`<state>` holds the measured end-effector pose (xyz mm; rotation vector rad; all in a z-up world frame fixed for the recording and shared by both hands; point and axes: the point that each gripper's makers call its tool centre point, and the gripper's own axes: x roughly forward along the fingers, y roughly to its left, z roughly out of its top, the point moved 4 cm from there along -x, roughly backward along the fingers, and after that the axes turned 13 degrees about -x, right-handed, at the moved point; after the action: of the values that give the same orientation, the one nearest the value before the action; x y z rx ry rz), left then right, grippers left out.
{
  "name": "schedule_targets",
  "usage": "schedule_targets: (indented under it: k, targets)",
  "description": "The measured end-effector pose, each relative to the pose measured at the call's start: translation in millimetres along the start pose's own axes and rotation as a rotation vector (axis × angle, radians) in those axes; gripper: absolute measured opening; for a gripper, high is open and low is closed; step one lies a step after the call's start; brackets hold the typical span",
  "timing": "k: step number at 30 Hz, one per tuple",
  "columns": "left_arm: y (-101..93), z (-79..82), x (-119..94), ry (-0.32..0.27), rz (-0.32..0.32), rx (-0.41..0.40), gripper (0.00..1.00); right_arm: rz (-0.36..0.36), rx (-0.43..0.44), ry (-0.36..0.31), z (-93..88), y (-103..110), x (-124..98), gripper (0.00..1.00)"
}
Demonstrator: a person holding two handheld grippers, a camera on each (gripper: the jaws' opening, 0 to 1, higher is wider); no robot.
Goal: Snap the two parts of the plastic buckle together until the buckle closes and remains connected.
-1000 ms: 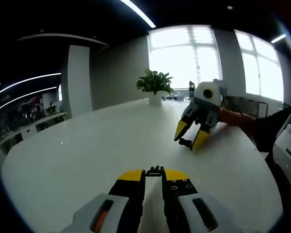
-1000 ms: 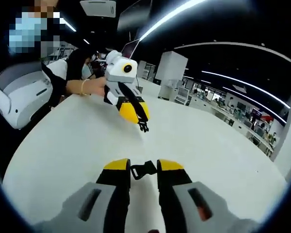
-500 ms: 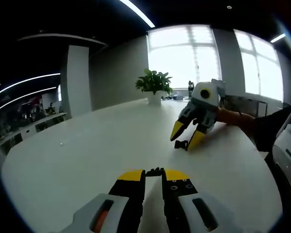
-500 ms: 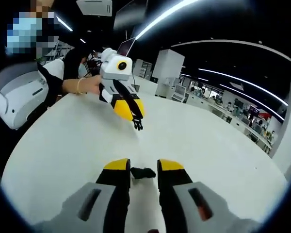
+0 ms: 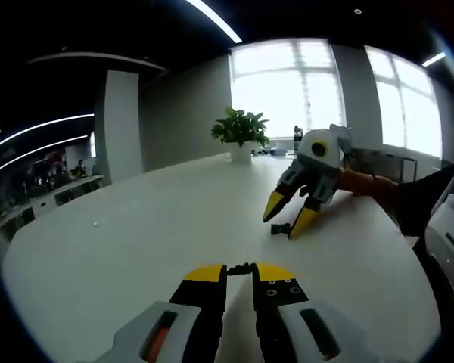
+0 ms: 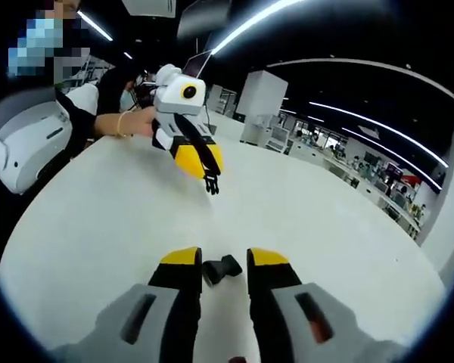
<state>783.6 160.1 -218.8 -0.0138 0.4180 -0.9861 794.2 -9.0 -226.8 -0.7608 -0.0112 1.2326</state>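
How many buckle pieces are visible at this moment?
2: one buckle piece pinched in the left gripper; the other buckle piece on the table between the right gripper's jaws.

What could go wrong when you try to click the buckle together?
The other half lies tilted between the right gripper's fingers, seemingly unpinched, so it could slide away when pushed. The left gripper pinches the pronged half only by its end, so it might twist and miss.

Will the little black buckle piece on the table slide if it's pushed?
Probably: the buckle piece looks small and light on the smooth table, so a nudge may skid it. It looks like stiff plastic, unlikely to bend when squeezed.
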Motion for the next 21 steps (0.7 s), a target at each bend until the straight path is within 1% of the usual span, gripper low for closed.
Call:
schedule_targets:
  k: [5, 10, 13, 15, 17, 21]
  targets:
    - [-1.2, -1.6, 1, 0.004, -0.001, 0.002, 0.13, -0.014, -0.01, 0.012, -3.3, 1, -4, 0.24]
    - [-1.8, -3.6, 2, 0.013, -0.007, 0.0, 0.13, -0.02, 0.002, 0.014, -6.6, 2, -6, 0.23]
    - [-2.1, -5.4, 2, 0.022, -0.008, 0.001, 0.13, -0.019, 0.03, 0.005, -8.8, 3, -8, 0.23]
    - [-3.2, -6.7, 3, 0.027, -0.017, -0.005, 0.13, -0.015, 0.077, -0.001, -11.3, 4, -8, 0.22]
    - [-4.0, -7.6, 3, 0.031, -0.024, -0.013, 0.13, -0.015, 0.101, -0.005, -13.9, 2, -10, 0.22]
    - [-5.0, -9.8, 4, 0.044, -0.033, -0.018, 0.13, -0.017, 0.139, -0.005, -18.7, 2, -13, 0.19]
